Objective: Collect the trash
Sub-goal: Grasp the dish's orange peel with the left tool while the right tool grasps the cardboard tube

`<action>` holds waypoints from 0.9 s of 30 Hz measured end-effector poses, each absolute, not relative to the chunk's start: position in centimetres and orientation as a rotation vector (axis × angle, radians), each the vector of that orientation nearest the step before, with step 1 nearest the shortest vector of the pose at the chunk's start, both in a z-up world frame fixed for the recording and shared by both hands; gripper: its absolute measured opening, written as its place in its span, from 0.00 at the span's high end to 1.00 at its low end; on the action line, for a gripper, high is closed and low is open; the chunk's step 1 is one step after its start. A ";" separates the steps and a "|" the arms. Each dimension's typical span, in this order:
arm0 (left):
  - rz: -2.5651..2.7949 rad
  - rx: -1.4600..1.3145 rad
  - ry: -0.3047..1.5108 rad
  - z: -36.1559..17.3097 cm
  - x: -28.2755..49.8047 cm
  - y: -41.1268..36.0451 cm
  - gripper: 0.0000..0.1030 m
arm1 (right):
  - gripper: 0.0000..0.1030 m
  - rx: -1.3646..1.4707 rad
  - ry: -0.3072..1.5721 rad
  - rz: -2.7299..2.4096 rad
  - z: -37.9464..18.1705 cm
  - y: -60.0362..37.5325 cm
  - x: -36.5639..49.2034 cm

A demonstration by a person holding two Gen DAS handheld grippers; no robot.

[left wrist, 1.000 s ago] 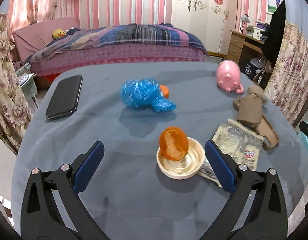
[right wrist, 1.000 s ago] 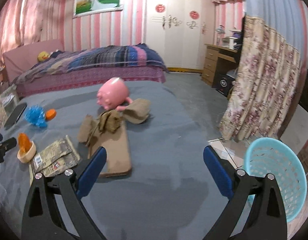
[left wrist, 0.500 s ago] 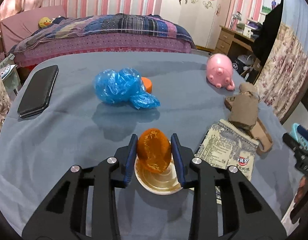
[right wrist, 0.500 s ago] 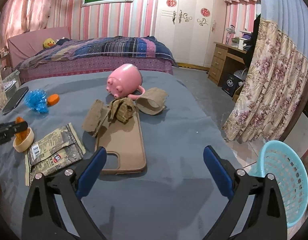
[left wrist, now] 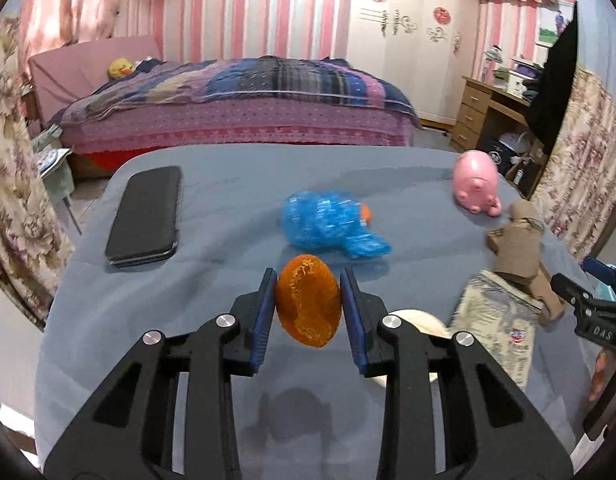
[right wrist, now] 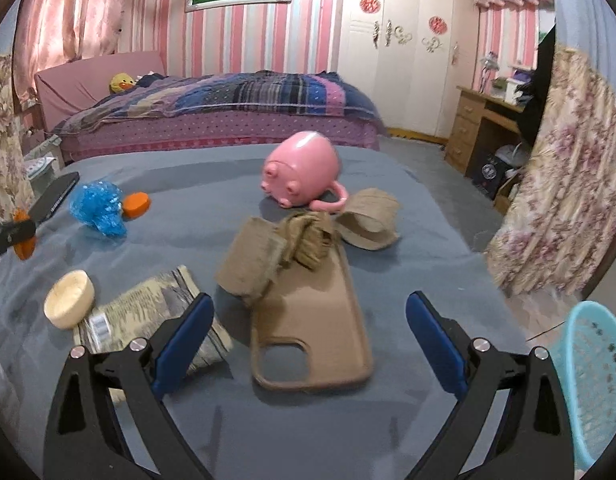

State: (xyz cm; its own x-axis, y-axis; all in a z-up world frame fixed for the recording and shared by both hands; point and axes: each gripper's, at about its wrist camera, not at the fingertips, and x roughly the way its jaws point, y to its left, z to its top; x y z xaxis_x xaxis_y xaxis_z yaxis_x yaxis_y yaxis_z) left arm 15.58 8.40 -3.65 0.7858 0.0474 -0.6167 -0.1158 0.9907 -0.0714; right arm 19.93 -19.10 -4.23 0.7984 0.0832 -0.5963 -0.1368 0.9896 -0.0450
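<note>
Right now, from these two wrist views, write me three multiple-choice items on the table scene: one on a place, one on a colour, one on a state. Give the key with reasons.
1. Where is the orange peel?
A. between the left tool's pads, off the table
B. in the small bowl
C. under the phone case

2. What colour is the crumpled plastic bag?
A. green
B. blue
C. white

3. How does the right tool stand?
A. shut on the snack wrapper
B. shut on nothing
C. open, holding nothing

Key: 1 A, the left tool grips the peel above the small bowl, which sits empty. 2 B, the bag is bright blue in both views. 3 C, its pads stand wide apart over the phone case, touching nothing.
</note>
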 end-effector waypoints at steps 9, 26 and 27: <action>0.139 -0.100 0.661 -4.0 15.5 10.4 0.70 | 0.34 -0.049 0.716 0.184 -5.5 -16.4 24.2; 0.127 -0.117 0.646 -3.0 14.5 8.4 0.70 | 0.81 -0.105 0.619 0.247 -2.8 -18.9 20.1; 0.117 -0.125 0.644 -2.8 14.4 8.1 0.70 | 0.81 -0.105 0.616 0.244 -2.7 -19.5 19.7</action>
State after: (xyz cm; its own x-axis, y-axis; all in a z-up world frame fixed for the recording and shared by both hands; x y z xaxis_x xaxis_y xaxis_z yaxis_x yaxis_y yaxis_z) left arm 14.39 8.06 -2.84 0.7938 0.0702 -0.6042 -0.1477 0.9858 -0.0795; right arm 19.69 -19.46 -2.70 0.7888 0.1949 -0.5829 -0.2572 0.9660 -0.0250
